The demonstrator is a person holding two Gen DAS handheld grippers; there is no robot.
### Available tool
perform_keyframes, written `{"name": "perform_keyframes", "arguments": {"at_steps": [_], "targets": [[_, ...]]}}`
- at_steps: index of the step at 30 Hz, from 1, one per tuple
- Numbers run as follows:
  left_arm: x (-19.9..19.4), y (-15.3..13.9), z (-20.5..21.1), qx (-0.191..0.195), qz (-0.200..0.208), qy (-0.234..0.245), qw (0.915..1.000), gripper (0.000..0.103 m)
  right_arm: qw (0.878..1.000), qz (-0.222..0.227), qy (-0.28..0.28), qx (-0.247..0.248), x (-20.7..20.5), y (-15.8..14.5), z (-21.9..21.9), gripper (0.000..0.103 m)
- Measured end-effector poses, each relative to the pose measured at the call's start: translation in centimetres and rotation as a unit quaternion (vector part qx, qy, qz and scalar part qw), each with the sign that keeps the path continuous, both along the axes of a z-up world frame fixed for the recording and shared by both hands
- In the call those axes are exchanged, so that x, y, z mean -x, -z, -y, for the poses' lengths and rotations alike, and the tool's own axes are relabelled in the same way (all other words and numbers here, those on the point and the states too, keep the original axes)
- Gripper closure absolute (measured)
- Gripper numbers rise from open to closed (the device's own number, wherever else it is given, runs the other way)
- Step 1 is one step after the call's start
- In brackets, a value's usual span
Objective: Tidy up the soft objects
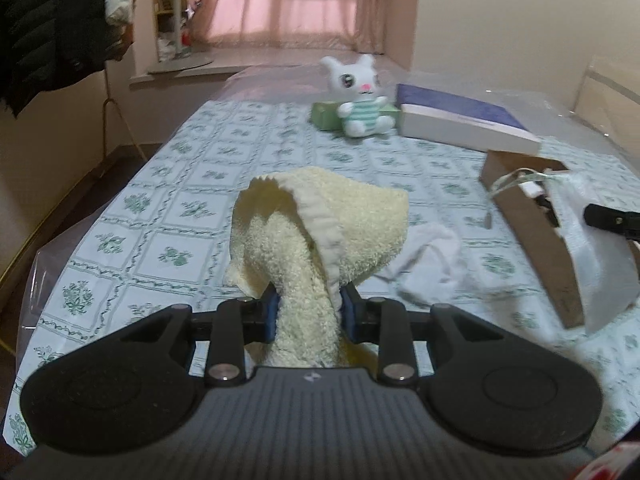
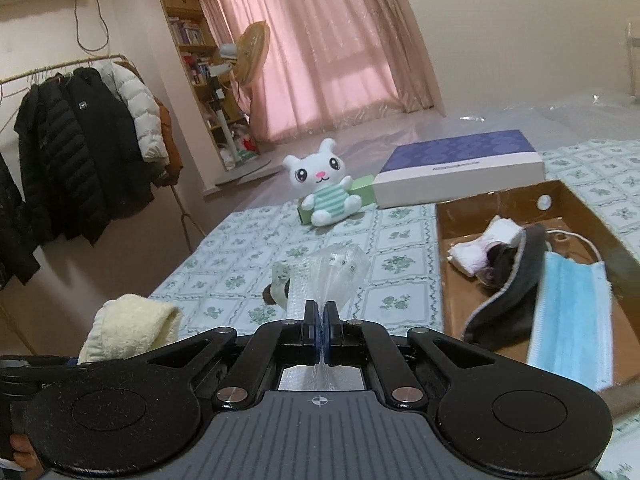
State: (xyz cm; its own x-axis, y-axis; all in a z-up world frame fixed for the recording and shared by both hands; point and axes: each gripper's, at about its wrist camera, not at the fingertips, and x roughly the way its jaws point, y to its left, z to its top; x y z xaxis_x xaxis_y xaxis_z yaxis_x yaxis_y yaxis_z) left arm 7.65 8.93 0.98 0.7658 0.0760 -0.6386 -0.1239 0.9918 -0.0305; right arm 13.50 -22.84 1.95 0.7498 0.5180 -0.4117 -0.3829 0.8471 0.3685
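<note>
The floral-sheeted bed (image 2: 248,280) carries a plush bunny (image 2: 326,184), purple-lidded box (image 2: 460,168) and cardboard tray (image 2: 448,264).

I see open bedspread (image 2: 224,276) at centre left. A cardboard box (image 2: 440,264) blocks the right side; plush rabbit (image 2: 324,188) and flat blue-lidded box (image 2: 460,176) obstruct upper centre.

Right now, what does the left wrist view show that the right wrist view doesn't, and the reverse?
Only the left wrist view: the left claw shut on the cream towel, and a white cloth lying on the bedspread.
Only the right wrist view: the right claw shut on a clear plastic bag, the blue face mask inside the cardboard box, and the coat rack.
Both: the plush bunny, the purple-lidded box and the pink curtains.
</note>
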Motion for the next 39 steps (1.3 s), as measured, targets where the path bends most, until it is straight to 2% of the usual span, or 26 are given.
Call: {"name": "perform_keyframes", "arguments": {"at_steps": [6, 11, 23, 30, 35, 39], "targets": [[1.0, -1.5, 3.8, 0.008, 0.005, 0.048, 0.9988, 0.075, 1.000, -0.003, 0.024, -0.003, 2.1, -0.6, 3.3, 0.101], [0.2, -2.5, 8.5, 0.016, 0.007, 0.111, 0.9937, 0.075, 0.998, 0.001, 0.062, -0.004, 2.9, -1.4, 6.9, 0.101], [-5.0, -3.8, 20.4, 0.030, 0.016, 0.240, 0.9702, 0.075, 0.991, 0.024, 0.132, 0.011, 0.7, -2.8, 14.0, 0.101], [-7.8, -2.6, 25.0, 0.033, 0.005, 0.272, 0.9616, 0.075, 0.988, 0.051, 0.147, 0.022, -1.7, -2.9, 16.2, 0.101], [-10.0, -1.2, 27.8, 0.038, -0.004, 0.282, 0.9587, 0.075, 0.985, 0.070, 0.151, 0.038, -3.8, -1.9, 16.8, 0.101], [-11.7, 0.7, 30.0, 0.031, -0.019, 0.288, 0.9570, 0.075, 0.987, 0.053, 0.139, 0.062, -5.4, 0.1, 16.8, 0.101]]}}
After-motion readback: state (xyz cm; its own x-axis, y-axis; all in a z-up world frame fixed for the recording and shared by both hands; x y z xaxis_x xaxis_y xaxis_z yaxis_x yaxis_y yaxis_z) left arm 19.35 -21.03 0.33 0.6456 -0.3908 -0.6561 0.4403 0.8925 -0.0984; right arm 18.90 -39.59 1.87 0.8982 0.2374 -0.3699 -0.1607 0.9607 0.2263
